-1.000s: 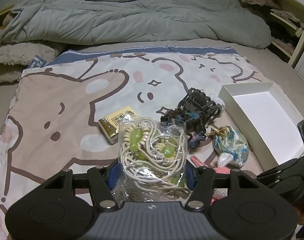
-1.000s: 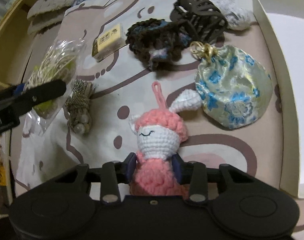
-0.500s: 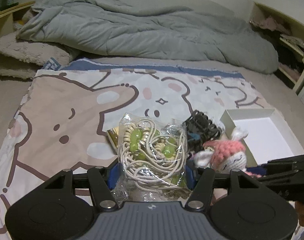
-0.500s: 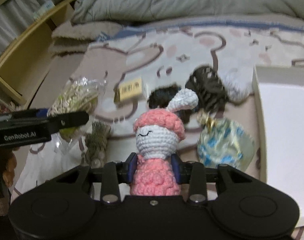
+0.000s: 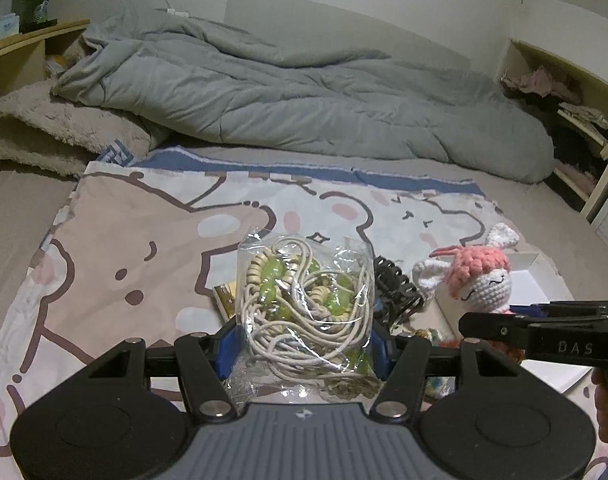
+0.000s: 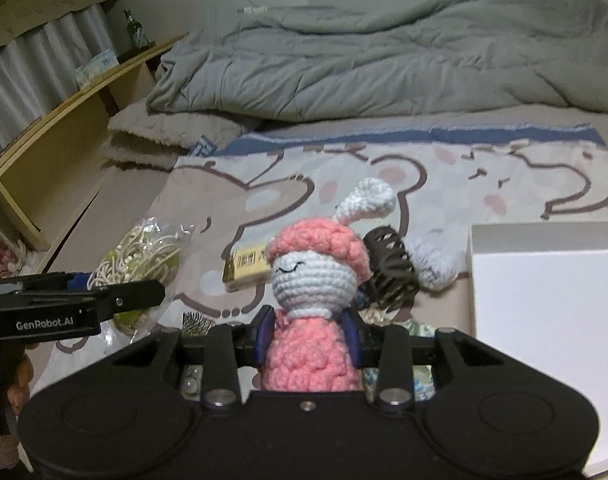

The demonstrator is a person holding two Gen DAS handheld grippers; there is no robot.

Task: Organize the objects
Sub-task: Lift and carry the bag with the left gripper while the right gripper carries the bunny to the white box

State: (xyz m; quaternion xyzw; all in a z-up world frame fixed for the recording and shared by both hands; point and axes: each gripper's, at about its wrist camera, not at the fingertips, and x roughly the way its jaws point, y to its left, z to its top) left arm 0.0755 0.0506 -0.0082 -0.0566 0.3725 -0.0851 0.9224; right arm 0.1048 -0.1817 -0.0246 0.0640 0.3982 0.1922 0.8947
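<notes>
My left gripper (image 5: 305, 346) is shut on a clear plastic bag of cream cord and green beads (image 5: 305, 300), held above the cartoon-print blanket (image 5: 136, 236). My right gripper (image 6: 309, 340) is shut on the pink body of a crocheted bunny doll (image 6: 313, 276), lifted off the blanket. From the left wrist view the doll (image 5: 479, 280) hangs at the right, in front of the white box (image 5: 523, 276). In the right wrist view the bead bag (image 6: 140, 260) shows at the left and the white box (image 6: 543, 292) lies at the right.
On the blanket lie a small yellow packet (image 6: 248, 266), a dark brown hair claw (image 6: 387, 268), a grey-white fluffy piece (image 6: 431, 264) and a blue-patterned pouch (image 6: 421, 330), partly hidden. A grey duvet (image 5: 304, 96) fills the bed's far side. Shelves (image 5: 575, 92) stand at the right.
Both grippers have risen and tilted up, so more of the duvet and wall shows. The bunny doll left the blanket and now hangs in the air. The bead bag stays gripped.
</notes>
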